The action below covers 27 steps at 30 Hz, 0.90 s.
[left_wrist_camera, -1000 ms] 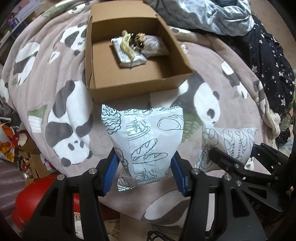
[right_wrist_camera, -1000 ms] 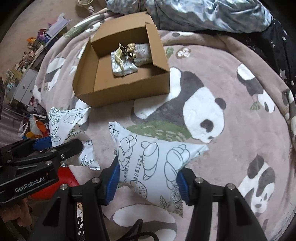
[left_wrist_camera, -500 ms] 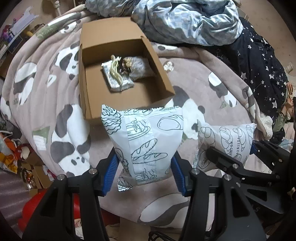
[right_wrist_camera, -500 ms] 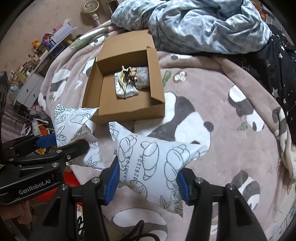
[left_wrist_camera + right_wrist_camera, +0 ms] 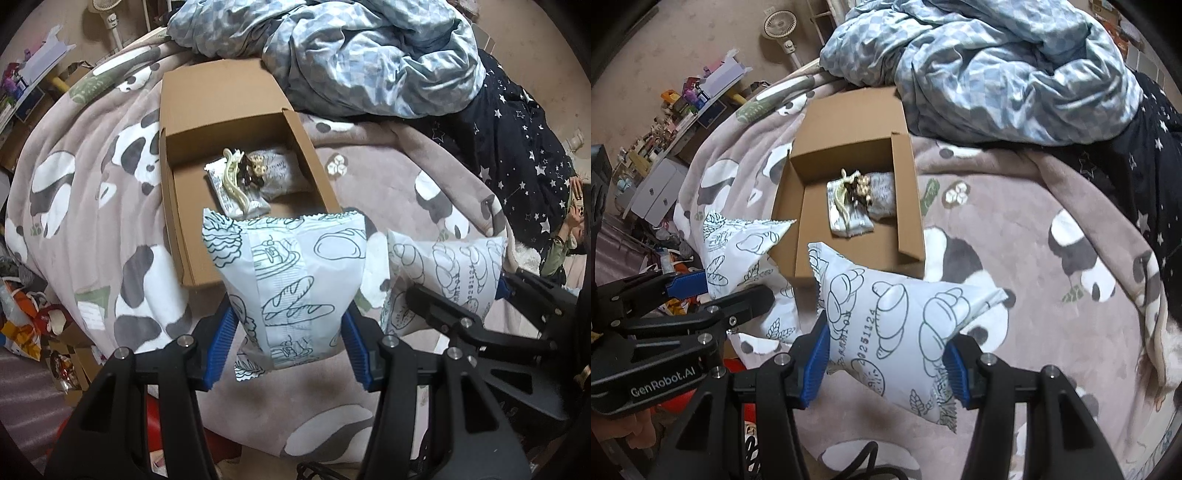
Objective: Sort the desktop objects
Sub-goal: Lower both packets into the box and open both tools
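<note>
My left gripper point(image 5: 288, 347) is shut on a white snack bag printed with bread drawings point(image 5: 291, 280), held in the air in front of the open cardboard box point(image 5: 177, 221). My right gripper point(image 5: 886, 365) is shut on a second white bread-print bag point(image 5: 905, 325), also lifted, to the right of the first. Each gripper's bag shows in the other view: the left bag point(image 5: 738, 251) and the right bag point(image 5: 447, 269). The box point(image 5: 912, 214) holds a silver packet point(image 5: 849, 218), a cream hair claw point(image 5: 232, 181) and a grey packet point(image 5: 280, 173).
The box sits on a grey panda-print blanket point(image 5: 92, 206) on a bed. A crumpled blue-checked duvet point(image 5: 997, 66) and a dark star-print cloth point(image 5: 517, 140) lie behind and to the right. Clutter and a red object point(image 5: 22, 325) lie on the floor at left.
Both grippers have risen and pulled back with their bags, so the box looks smaller and farther, and more of the bed and duvet shows.
</note>
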Each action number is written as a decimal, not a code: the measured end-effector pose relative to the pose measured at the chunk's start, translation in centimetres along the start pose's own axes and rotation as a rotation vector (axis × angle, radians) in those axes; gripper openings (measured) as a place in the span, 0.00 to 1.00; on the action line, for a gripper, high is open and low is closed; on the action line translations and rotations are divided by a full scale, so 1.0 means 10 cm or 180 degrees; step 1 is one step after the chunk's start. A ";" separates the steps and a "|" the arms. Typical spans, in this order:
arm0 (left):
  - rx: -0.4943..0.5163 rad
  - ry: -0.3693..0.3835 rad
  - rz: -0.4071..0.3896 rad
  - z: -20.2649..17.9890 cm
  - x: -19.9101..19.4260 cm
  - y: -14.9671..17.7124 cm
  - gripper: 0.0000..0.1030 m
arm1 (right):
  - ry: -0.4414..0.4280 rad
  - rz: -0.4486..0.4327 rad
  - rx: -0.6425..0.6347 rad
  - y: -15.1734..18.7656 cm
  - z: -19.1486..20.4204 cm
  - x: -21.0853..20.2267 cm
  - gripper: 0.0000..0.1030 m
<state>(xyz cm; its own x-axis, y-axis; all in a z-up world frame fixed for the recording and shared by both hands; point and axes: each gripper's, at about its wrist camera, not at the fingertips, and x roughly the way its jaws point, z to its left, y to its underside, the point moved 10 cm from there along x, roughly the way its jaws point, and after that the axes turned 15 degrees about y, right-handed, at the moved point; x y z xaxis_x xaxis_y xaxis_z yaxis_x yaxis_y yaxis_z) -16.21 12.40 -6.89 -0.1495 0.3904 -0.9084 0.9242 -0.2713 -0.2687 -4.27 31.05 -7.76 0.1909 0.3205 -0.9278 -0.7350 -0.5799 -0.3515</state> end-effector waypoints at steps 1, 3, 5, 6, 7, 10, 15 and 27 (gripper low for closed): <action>0.0001 0.0001 0.0003 0.02 0.01 -0.04 0.51 | 0.0007 -0.0013 -0.0012 -0.06 0.01 0.01 0.54; -0.0011 0.0018 0.0005 0.06 0.03 -0.11 0.51 | 0.0011 -0.0025 -0.0021 -0.15 0.03 0.03 0.54; -0.0015 0.0018 0.0007 0.11 0.05 -0.18 0.51 | 0.0017 -0.0032 -0.0029 -0.25 0.04 0.08 0.54; -0.0016 0.0013 0.0015 0.15 0.07 -0.21 0.51 | 0.0018 -0.0031 -0.0032 -0.29 0.05 0.10 0.54; -0.0023 0.0012 0.0023 0.18 0.09 -0.24 0.51 | 0.0023 -0.0032 -0.0038 -0.34 0.07 0.14 0.54; -0.0052 0.0011 0.0042 0.29 0.14 -0.33 0.51 | 0.0023 -0.0030 -0.0060 -0.47 0.12 0.22 0.54; -0.0103 0.0001 0.0062 0.48 0.22 -0.46 0.51 | 0.0008 -0.0019 -0.0107 -0.67 0.21 0.38 0.54; -0.0241 -0.0014 0.0062 0.89 0.48 -0.85 0.51 | -0.0063 0.0004 -0.0185 -1.10 0.47 0.79 0.54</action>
<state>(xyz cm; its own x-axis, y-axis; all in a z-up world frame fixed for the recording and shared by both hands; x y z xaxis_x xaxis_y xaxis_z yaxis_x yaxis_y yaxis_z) -27.90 8.73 -11.88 -0.1325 0.3819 -0.9147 0.9509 -0.2116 -0.2260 2.26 43.44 -10.68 0.1767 0.3342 -0.9258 -0.6960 -0.6227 -0.3576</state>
